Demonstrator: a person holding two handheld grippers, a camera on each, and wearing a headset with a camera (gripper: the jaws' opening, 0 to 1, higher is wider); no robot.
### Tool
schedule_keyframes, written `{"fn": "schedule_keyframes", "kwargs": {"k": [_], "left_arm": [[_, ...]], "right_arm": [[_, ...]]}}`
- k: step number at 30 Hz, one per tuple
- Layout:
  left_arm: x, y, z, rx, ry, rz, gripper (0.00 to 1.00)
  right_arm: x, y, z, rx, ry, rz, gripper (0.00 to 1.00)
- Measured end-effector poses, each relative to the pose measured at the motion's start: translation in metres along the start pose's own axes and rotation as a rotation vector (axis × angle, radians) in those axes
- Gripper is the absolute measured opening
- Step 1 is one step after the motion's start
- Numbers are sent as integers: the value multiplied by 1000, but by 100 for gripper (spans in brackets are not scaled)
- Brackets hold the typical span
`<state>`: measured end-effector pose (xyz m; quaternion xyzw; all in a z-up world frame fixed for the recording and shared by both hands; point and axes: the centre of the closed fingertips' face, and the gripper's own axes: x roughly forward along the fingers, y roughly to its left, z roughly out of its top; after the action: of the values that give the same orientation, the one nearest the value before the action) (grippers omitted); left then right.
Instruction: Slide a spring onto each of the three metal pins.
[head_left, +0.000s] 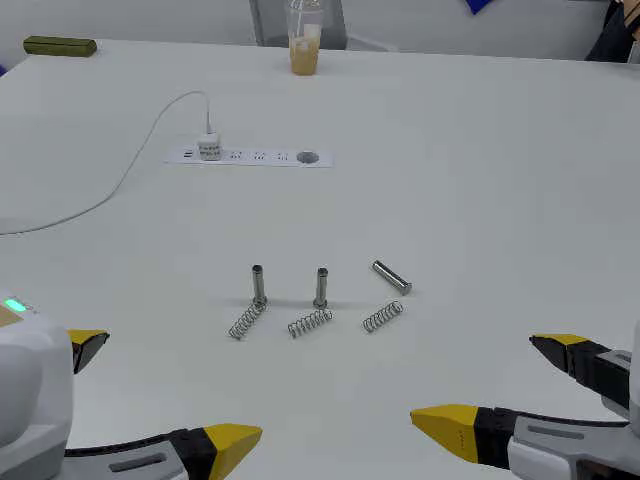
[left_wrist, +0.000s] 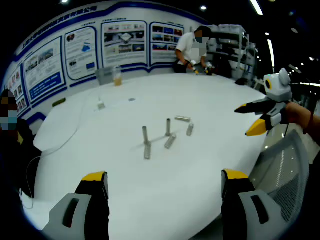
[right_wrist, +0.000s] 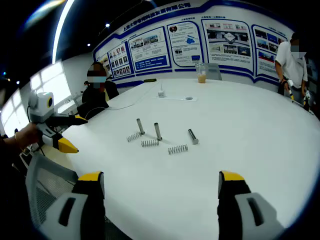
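Two metal pins (head_left: 258, 284) (head_left: 321, 287) stand upright on the white table (head_left: 480, 180), and a third pin (head_left: 391, 277) lies on its side to their right. Three loose springs (head_left: 247, 319) (head_left: 310, 322) (head_left: 383, 316) lie flat just in front of the pins. My left gripper (head_left: 160, 392) is open at the near left, well short of the springs. My right gripper (head_left: 500, 385) is open at the near right, holding nothing. The left gripper view has the pins (left_wrist: 168, 127) and springs (left_wrist: 170, 141) ahead of its gripper (left_wrist: 165, 180). The right gripper view shows the springs (right_wrist: 149, 143) beyond its gripper (right_wrist: 160, 177).
A white power strip (head_left: 250, 156) with a plugged charger and a cable lies behind the pins. A cup with a drink (head_left: 305, 45) and a green case (head_left: 60, 45) sit at the far edge. A person (left_wrist: 192, 47) stands at the far side of the table, and another (right_wrist: 97, 85) sits beside it.
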<state>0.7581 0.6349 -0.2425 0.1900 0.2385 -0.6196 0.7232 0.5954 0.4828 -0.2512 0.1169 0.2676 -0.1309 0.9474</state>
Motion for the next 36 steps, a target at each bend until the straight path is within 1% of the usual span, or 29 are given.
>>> {"fn": "schedule_keyframes", "kwargs": {"k": [5,13,21,32,36], "left_arm": [[1,0,2,4,-6,-2,96],[5,-2,4,12,-6,-8,95],[7,-4,6,16,-11,-14,95],[7,-5,7,18,-9,-18,95],[7,-6,8,21,-14,-20,95]], "right_arm": [[2,2,1,-6,-13,5,96],[5,3,-1,-5,-2,13,96],[4,2,1,-9,-5,12,96],[5,3,0,-16,0,18,96],[5,3,0,-15,2,19,95]]}}
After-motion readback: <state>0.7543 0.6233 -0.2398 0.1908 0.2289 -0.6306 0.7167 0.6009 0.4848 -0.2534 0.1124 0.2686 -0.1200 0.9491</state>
